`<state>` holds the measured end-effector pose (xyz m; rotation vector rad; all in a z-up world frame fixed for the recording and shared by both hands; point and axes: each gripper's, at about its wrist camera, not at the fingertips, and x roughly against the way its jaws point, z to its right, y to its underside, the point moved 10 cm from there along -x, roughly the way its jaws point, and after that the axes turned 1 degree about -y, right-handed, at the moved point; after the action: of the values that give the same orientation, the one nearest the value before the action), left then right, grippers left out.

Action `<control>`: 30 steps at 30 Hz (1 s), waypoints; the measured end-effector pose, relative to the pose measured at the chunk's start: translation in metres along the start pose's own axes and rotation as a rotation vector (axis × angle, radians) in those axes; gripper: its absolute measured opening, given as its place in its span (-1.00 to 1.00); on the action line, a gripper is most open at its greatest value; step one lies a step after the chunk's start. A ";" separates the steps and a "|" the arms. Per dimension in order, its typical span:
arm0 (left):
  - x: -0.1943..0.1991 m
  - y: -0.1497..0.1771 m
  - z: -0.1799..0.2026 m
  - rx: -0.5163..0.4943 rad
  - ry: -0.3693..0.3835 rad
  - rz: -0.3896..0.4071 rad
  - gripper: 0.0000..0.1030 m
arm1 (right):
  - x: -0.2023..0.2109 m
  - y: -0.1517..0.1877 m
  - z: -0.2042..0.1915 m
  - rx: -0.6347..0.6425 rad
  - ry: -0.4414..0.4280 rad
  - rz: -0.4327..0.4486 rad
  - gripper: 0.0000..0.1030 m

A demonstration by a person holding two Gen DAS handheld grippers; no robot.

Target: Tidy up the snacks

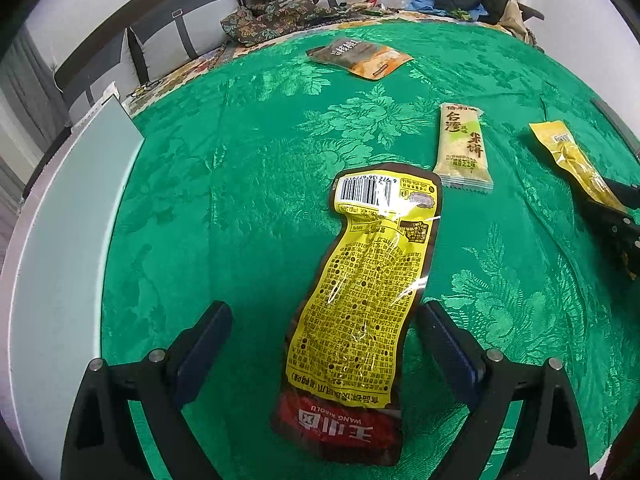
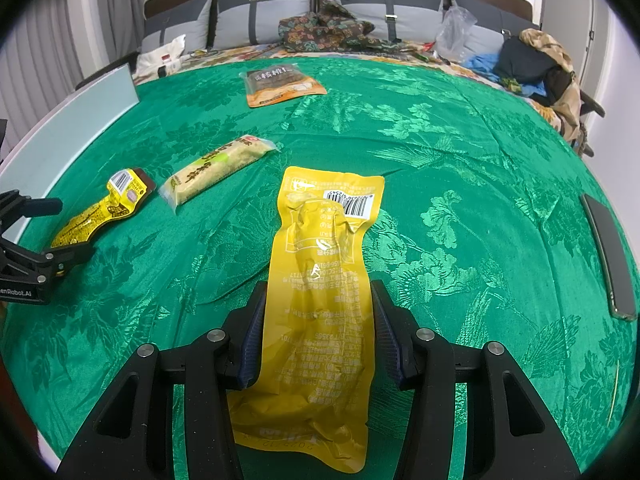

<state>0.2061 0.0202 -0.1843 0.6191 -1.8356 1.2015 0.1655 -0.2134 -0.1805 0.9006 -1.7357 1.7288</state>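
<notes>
Both tongs are pointing down at the green cloth (image 1: 248, 184) spread over the bed. Left tongs (image 1: 324, 340) are standing wide apart around a yellow and brown packet (image 1: 360, 300) that is lying flat between them, with clear space on one side and the other finger close to its edge. Right tongs (image 2: 318, 332) are closing in on a plain yellow pouch (image 2: 320, 300), both blue pads (image 2: 256, 332) sitting right against its edges, clamping it. Between the two packets a pale rice cracker bar (image 1: 462, 148) is lying on the cloth. Farther back an orange and brown bag (image 2: 280, 84) is resting near the pillows (image 2: 256, 20).
</notes>
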 end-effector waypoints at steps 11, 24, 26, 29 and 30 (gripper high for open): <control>0.001 -0.001 0.001 -0.019 -0.021 0.006 0.83 | 0.000 0.000 0.000 0.000 0.000 0.000 0.02; 0.002 -0.003 0.004 -0.051 -0.048 0.008 0.83 | -0.001 0.000 -0.001 0.001 0.000 0.001 0.02; 0.003 -0.003 0.004 -0.062 -0.058 0.012 0.83 | -0.001 0.000 -0.001 0.001 0.000 0.001 0.02; 0.003 -0.004 0.005 -0.071 -0.066 0.015 0.83 | -0.001 0.000 -0.001 0.001 0.001 0.001 0.02; 0.003 -0.004 0.005 -0.073 -0.067 0.015 0.83 | -0.001 0.000 0.000 0.001 0.001 0.001 0.02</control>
<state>0.2055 0.0141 -0.1805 0.6125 -1.9341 1.1308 0.1660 -0.2129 -0.1811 0.9000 -1.7350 1.7305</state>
